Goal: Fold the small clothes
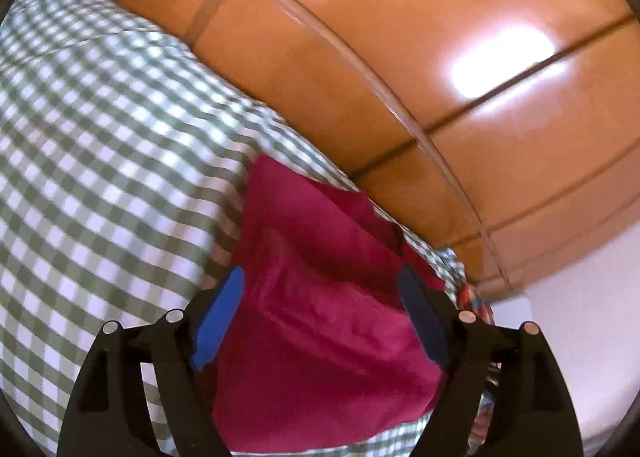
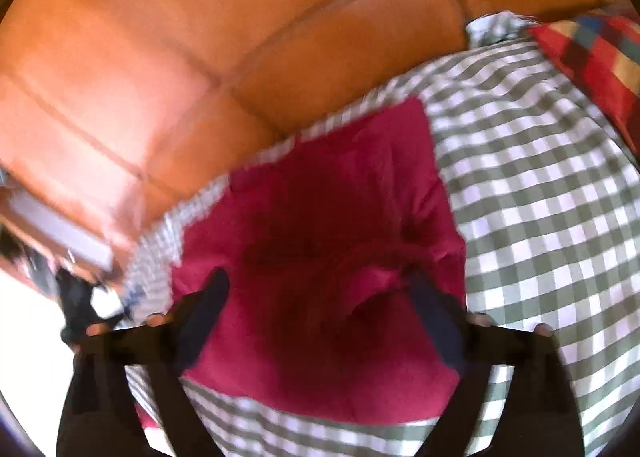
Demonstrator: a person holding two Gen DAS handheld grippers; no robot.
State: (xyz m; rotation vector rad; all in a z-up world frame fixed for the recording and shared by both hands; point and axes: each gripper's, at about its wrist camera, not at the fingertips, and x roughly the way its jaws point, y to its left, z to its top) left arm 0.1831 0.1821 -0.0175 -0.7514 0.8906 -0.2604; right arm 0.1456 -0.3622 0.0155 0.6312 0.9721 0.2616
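My left tongs [image 1: 322, 281] stood wide, fingers either side of the crimson garment [image 1: 320, 321] without gripping it. My right tongs [image 2: 320, 289] were wide too, over the same garment [image 2: 320, 257]; contact was blurred, probably none. It lay on the green gingham cloth [image 1: 100, 177], near the edge, terracotta floor tiles [image 1: 400, 57] beyond.

Left gripper [image 1: 322, 285] fingers [image 1: 218, 321] spread wide apart above a crumpled magenta garment [image 1: 320, 317]. Garment lies on a green-and-white checked cloth [image 1: 100, 157] covering the surface. Orange tiled floor [image 1: 400, 77] beyond. Multicoloured fabric [image 1: 478, 303] at right.
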